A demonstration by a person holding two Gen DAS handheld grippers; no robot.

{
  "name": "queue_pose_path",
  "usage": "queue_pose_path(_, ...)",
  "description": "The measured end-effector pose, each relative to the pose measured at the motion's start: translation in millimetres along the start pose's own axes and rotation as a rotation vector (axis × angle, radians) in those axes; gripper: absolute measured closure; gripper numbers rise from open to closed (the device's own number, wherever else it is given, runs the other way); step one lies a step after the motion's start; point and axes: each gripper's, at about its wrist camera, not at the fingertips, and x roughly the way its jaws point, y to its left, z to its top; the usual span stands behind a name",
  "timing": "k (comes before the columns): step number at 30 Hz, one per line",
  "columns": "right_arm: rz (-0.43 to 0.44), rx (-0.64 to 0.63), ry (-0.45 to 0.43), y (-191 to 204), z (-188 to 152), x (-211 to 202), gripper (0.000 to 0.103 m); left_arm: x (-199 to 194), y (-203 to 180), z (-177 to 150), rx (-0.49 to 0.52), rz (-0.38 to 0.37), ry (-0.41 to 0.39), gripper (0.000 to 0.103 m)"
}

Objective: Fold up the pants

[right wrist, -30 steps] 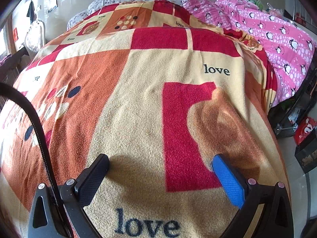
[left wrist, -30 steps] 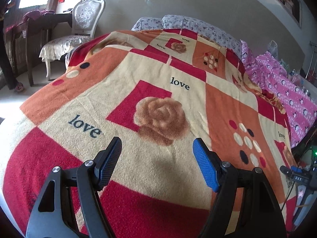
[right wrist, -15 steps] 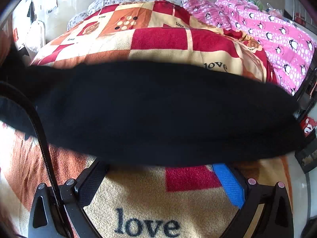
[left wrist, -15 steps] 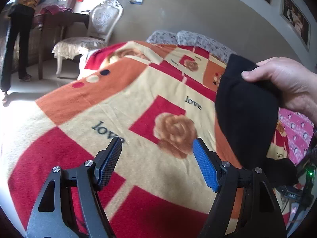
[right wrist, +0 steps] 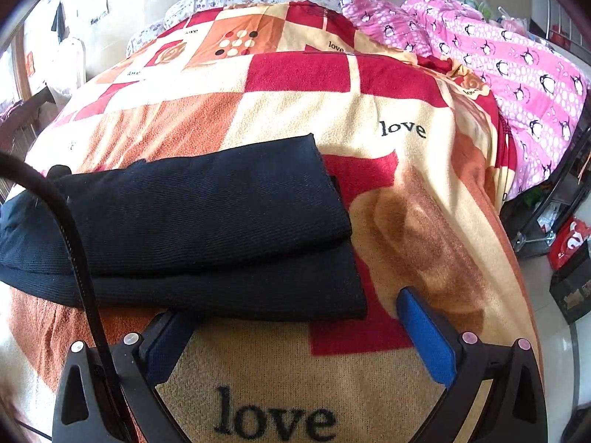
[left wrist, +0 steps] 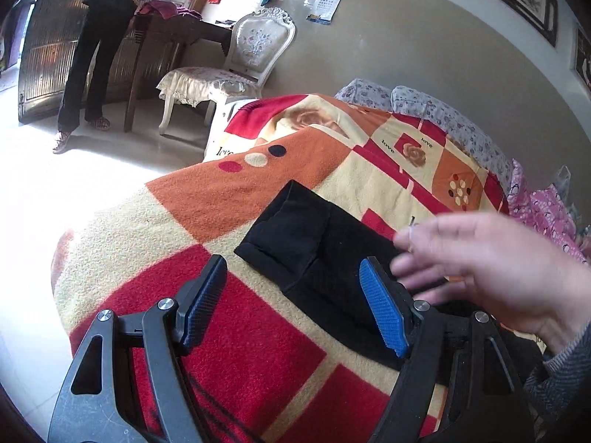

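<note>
— Edges first: where do the black knit pants point(right wrist: 207, 229) stop?
— Their squared end lies near the right gripper point(right wrist: 295, 336), bare fleece blanket point(right wrist: 424, 192) spreading right of it.
— And leftward?
— The left gripper point(left wrist: 295, 306) hangs released over red patchwork; white carved chair point(left wrist: 243, 59) beyond the bed's edge.
— Right gripper's state?
— Spread wide, gripping nothing.
— Orientation?
— Pants lie doubled, long axis across the right view. A bare hand point(left wrist: 491, 269) hovers above them.

Black pants point(right wrist: 207, 229) now lying flat on blanket point(right wrist: 406, 184), w/ bare hand point(left wrist: 491, 273) let go, hovering above.
</note>
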Motion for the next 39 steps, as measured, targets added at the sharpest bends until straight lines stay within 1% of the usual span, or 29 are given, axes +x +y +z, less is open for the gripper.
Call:
queue_pose_path(6,0.0,0.0,-0.001,0,0,0,0.0,10,10,1,-0.035,0.002,0.044,0.028)
queue_pose_path(11,0.0,0.0,-0.001,1,0,0,0.0,9,8,1,-0.019,-0.002,0.04,0.028)
queue_pose_path(17,-0.001,0.0,-0.002,0,-1,0,0.0,8,-2,1,0.031,0.002,0.035,0.028)
queue_pose_path(22,-0.001,-0.001,-0.002,0,0,0,0.0,8,2,2,0.01,-0.002,0.046,0.028)
queue_pose_path(30,-0.001,0.0,-0.003,0,0,0,0.0,13,2,3,0.007,0.008,0.063,0.028)
queue_pose_path(34,-0.001,0.0,-0.003,0,0,0,0.0,20,6,5,-0.026,0.006,0.088,0.028)
queue_pose_path(37,-0.002,0.0,-0.003,0,0,0,0.0,22,7,6,-0.032,-0.003,0.101,0.028)
queue_pose_path(38,-0.002,0.0,-0.003,0,0,0,0.0,23,7,5,-0.032,-0.009,0.116,0.028)
queue_pose_path(39,-0.002,0.0,-0.003,0,0,0,0.0,27,9,6,-0.036,-0.019,0.152,0.028)
